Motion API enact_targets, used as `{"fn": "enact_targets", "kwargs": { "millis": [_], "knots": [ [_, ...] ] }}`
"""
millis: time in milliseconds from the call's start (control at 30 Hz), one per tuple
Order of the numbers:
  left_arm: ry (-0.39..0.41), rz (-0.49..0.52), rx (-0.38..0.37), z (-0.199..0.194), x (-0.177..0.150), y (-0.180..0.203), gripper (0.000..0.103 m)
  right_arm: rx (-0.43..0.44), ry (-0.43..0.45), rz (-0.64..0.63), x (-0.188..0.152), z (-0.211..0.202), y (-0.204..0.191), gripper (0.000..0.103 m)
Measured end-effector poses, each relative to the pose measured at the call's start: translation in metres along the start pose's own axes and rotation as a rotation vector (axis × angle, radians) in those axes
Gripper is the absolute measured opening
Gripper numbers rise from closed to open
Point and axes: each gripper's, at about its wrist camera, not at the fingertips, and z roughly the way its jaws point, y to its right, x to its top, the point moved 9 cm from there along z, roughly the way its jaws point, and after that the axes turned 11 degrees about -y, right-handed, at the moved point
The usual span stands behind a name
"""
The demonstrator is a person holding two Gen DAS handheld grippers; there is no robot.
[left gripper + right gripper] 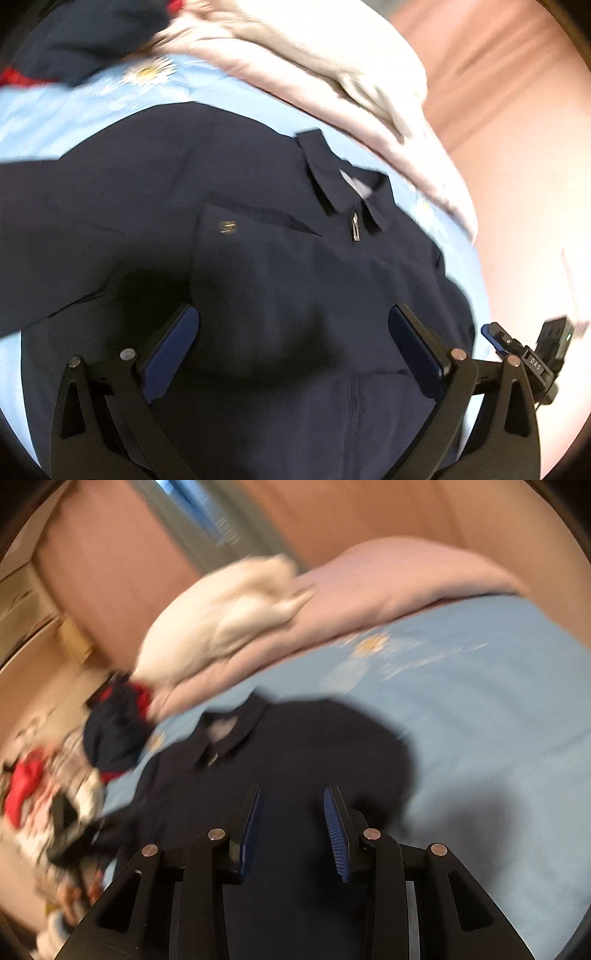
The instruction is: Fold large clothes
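Observation:
A dark navy zip-front jacket point(258, 258) with a collar and a small gold chest logo lies face up on a light blue bed sheet point(74, 110). My left gripper point(293, 321) is open and empty, hovering over the jacket's middle. The right gripper also shows at the left wrist view's right edge point(517, 343). In the right wrist view the jacket point(295, 757) lies below my right gripper point(291, 797), which is open and empty above the jacket's body. Both views are blurred.
A pink folded blanket point(388, 590) with a white garment point(229, 613) on it lies along the bed's far edge. A heap of navy, red and white clothes point(74, 768) sits at the left. The sheet point(498, 720) has daisy prints.

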Motion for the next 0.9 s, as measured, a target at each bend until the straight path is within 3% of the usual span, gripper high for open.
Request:
{"fn": "enact_targets", "kwargs": {
  "millis": [133, 167, 233, 300, 400, 633, 733, 900],
  "knots": [
    [-0.061, -0.004, 0.090, 0.025, -0.009, -0.014, 0.103, -0.139, -0.115, 0.012, -0.027, 0.042, 0.020, 0.035],
    [-0.107, -0.030, 0.079, 0.037, -0.014, -0.022, 0.102, -0.185, -0.140, 0.035, -0.033, 0.051, 0.032, 0.035],
    [-0.100, -0.021, 0.063, 0.038, -0.012, -0.025, 0.102, -0.216, -0.140, 0.032, -0.033, 0.066, 0.037, 0.035],
    [-0.108, -0.042, 0.106, 0.032, -0.010, -0.032, 0.102, -0.246, -0.129, 0.016, -0.031, 0.068, 0.035, 0.035],
    [-0.075, -0.152, 0.037, 0.005, -0.013, -0.055, 0.102, -0.279, -0.133, 0.039, -0.035, 0.056, 0.031, 0.036],
    [0.035, -0.312, 0.012, -0.091, -0.052, -0.136, 0.102, -0.202, -0.090, -0.022, -0.082, -0.002, -0.019, 0.049],
    [0.080, -0.352, -0.055, -0.132, -0.089, -0.154, 0.102, -0.147, -0.080, -0.038, -0.107, -0.015, -0.037, 0.055],
    [0.174, -0.468, -0.221, -0.184, -0.167, -0.182, 0.103, 0.016, -0.081, -0.006, -0.161, -0.027, -0.068, 0.057]
  ]
}}
